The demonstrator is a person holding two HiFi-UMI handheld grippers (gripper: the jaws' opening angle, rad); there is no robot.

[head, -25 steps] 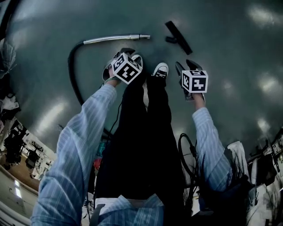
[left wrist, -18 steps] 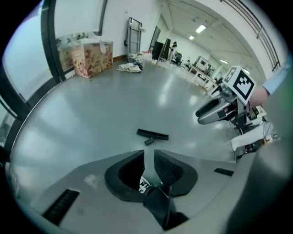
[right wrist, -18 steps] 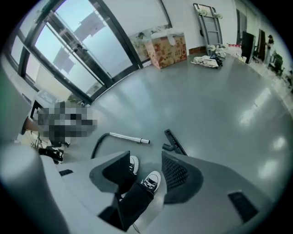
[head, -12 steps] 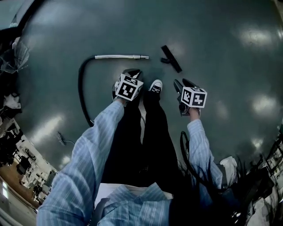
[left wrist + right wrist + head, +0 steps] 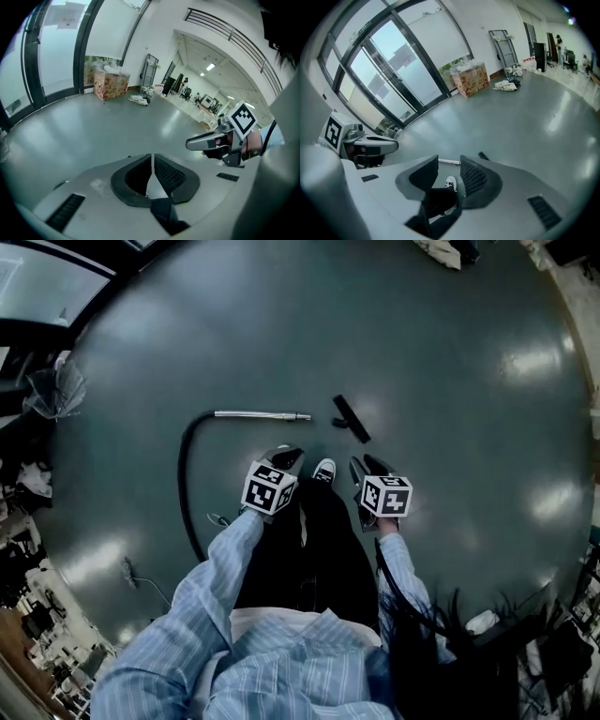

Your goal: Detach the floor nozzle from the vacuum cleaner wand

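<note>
I count one silver metal wand (image 5: 262,415) on one black hose (image 5: 185,484) and one flat black floor nozzle (image 5: 352,418), lying detached on the glossy grey floor (image 5: 450,381) just off the wand's tip. My left gripper (image 5: 152,158) is closing, jaws almost pressed together on nothing; my right gripper (image 5: 449,162) is closing too, jaws spread and empty

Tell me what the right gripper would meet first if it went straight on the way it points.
Most likely the person's shoe, framed between the jaws of the right gripper, which are closing on nothing; failing that, the floor beside it. Depth is unclear.
</note>
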